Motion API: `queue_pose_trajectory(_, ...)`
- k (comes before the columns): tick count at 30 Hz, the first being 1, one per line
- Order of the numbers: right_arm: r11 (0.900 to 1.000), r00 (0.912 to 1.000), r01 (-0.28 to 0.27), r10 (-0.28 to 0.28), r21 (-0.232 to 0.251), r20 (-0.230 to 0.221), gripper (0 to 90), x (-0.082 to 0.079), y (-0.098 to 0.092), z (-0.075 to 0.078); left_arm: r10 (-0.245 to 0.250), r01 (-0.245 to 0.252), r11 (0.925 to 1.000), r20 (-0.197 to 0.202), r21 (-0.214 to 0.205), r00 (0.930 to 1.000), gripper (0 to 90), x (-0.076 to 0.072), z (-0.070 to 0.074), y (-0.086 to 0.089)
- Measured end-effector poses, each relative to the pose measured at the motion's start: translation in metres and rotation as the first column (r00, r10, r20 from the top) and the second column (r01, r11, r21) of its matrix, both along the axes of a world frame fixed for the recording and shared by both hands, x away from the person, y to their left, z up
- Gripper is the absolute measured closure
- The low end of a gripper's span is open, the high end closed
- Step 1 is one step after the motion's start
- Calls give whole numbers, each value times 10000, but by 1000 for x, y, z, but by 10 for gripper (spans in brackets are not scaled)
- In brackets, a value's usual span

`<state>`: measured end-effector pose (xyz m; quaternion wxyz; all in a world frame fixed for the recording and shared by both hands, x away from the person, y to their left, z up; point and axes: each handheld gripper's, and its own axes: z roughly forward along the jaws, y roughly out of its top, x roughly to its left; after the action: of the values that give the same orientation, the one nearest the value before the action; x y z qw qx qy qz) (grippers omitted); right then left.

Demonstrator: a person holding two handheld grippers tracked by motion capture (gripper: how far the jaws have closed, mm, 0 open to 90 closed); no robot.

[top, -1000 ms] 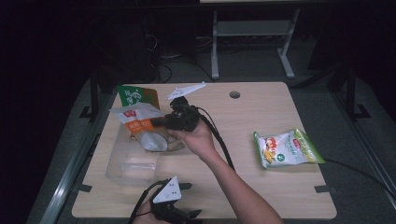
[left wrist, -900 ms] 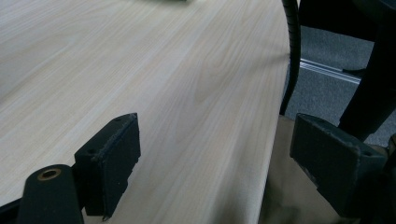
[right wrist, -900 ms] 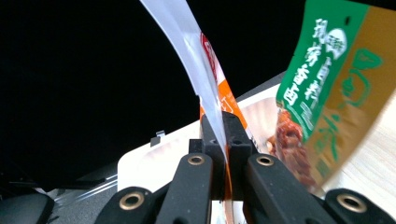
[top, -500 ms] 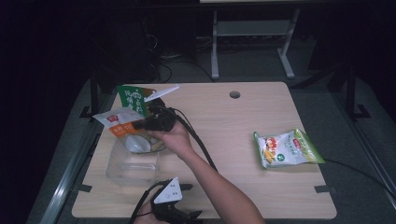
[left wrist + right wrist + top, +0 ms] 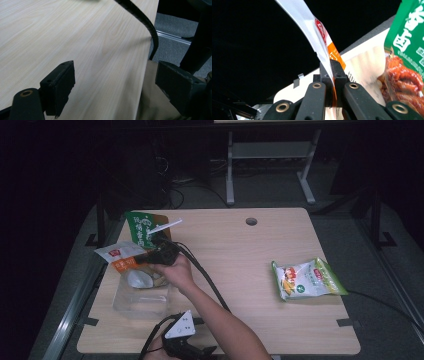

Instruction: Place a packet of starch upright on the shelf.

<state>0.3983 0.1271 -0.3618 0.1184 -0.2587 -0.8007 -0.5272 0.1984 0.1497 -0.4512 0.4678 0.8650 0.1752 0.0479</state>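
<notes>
My right gripper [image 5: 148,257] [image 5: 333,67] is shut on the edge of a white and orange snack packet [image 5: 121,256] [image 5: 322,32]. It holds the packet just above the far left corner of a clear plastic container [image 5: 131,302]. A pale packet [image 5: 139,279] lies inside that container. A green packet [image 5: 141,228] [image 5: 410,30] lies on the table right behind my hand. My left gripper [image 5: 188,346] [image 5: 113,83] rests at the table's near edge, open, nothing between its fingers.
A white, green and yellow snack bag [image 5: 307,279] lies at the right side of the wooden table [image 5: 240,255]. A round cable hole [image 5: 251,221] sits near the far edge. My right gripper's black cable [image 5: 207,280] [image 5: 143,21] trails across the middle.
My right gripper has carried the white and orange packet leftward and down, from over the table's middle-left to the container's far left corner. The left gripper has stayed put.
</notes>
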Motion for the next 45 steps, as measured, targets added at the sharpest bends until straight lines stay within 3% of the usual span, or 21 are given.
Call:
queue_pose_trajectory(8, 9993, 9994, 6, 6, -363, 350, 862, -1, 0, -6, -35, 33, 9999, 97, 145, 9999, 159, 0, 1, 1)
queue_pose_trajectory(13, 9915, 9948, -72, 203, -1301, 1002, 842, -8, -8, 0, -78, 76, 9998, 124, 174, 9999, 159, 0, 0, 0)
queue_pose_trajectory(25, 9887, 9912, -416, 590, -1443, 1185, 890, -7, -25, -10, -79, 77, 9997, 119, 224, 9999, 159, -1, 0, -2)
queue_pose_trajectory(33, 9888, 9923, -306, 475, -1461, 1141, 887, -4, -29, -14, -95, 92, 9997, 126, 232, 9999, 159, -1, 0, -2)
queue_pose_trajectory(38, 9879, 9916, -341, 523, -1510, 1181, 828, -5, -32, -12, -68, 65, 9997, 103, 225, 9999, 159, -1, -1, -2)
queue_pose_trajectory(45, 9909, 9917, -447, 594, -1273, 1137, 707, -6, -49, -7, -97, 94, 9995, 123, 286, 9999, 159, 0, -1, -2)
